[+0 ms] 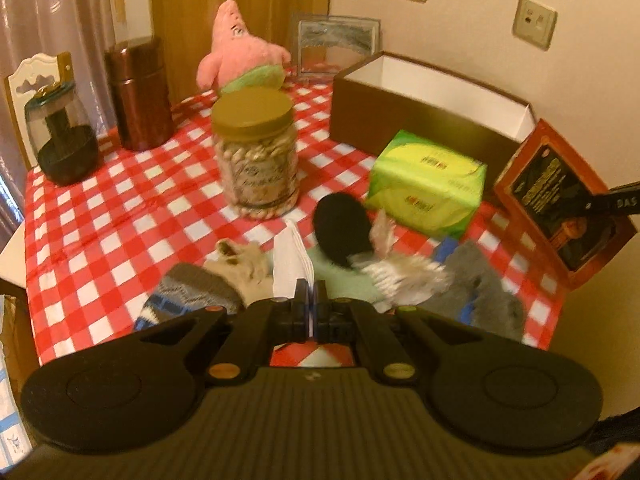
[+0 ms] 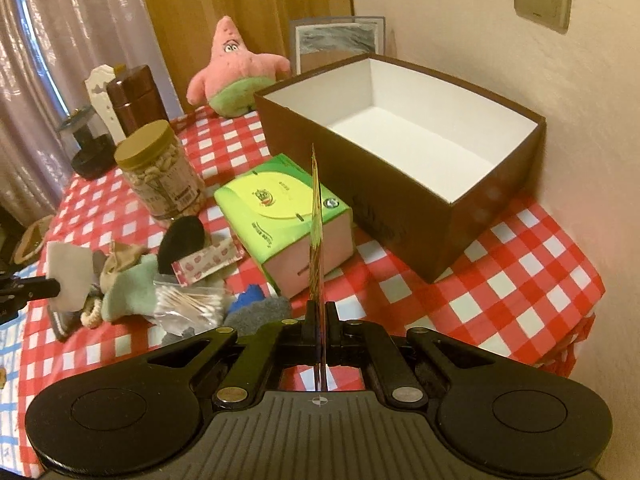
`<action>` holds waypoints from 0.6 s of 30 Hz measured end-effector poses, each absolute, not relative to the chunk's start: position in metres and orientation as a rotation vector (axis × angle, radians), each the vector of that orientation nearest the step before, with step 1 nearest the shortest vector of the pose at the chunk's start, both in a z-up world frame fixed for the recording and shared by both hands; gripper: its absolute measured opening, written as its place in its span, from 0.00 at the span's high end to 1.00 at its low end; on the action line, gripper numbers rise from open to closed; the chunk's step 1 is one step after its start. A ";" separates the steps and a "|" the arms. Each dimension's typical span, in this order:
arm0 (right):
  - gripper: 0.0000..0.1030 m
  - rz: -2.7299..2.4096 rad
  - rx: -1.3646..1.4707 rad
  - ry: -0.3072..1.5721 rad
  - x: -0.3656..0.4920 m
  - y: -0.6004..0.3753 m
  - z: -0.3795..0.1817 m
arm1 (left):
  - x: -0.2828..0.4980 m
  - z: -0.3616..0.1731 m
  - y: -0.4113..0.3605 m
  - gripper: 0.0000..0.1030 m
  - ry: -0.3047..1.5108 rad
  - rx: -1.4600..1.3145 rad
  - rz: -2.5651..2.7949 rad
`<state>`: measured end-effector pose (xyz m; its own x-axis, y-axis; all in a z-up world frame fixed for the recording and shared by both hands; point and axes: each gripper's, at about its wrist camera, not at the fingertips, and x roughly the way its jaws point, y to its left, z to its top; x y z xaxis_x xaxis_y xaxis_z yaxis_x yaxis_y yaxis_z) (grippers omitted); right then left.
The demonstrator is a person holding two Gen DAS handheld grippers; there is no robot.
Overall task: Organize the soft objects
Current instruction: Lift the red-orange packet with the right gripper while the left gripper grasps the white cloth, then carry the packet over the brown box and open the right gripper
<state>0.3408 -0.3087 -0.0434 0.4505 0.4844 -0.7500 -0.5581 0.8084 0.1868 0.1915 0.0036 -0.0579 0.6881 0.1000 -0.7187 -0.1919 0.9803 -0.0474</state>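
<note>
My left gripper is shut on a folded white cloth, also in the right wrist view, held over a heap of soft things: a green sock, a grey sock, a patterned sock and a black pad. My right gripper is shut on a thin orange-brown flat packet, seen edge-on; its face shows in the left wrist view. The open brown box is empty. A pink starfish plush sits at the back.
A green tissue pack lies in front of the box. A jar of snacks, a brown canister and a dark glass jar stand on the checked tablecloth. A cotton-swab bag and a picture frame are there too.
</note>
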 end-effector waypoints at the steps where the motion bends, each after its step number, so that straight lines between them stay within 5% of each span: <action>1: 0.99 0.653 -0.088 0.892 0.342 -0.311 -0.041 | 0.194 -0.052 -0.002 0.99 0.786 -0.123 0.159; 18: 0.99 0.711 -0.040 0.829 0.384 -0.364 0.000 | 0.288 -0.007 -0.104 0.99 0.668 -0.104 -0.051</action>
<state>0.3836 -0.3640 -0.0001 0.4601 0.5629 -0.6866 -0.5929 0.7704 0.2343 0.2876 -0.1043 -0.0067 0.7842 -0.0807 -0.6153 0.0139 0.9935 -0.1126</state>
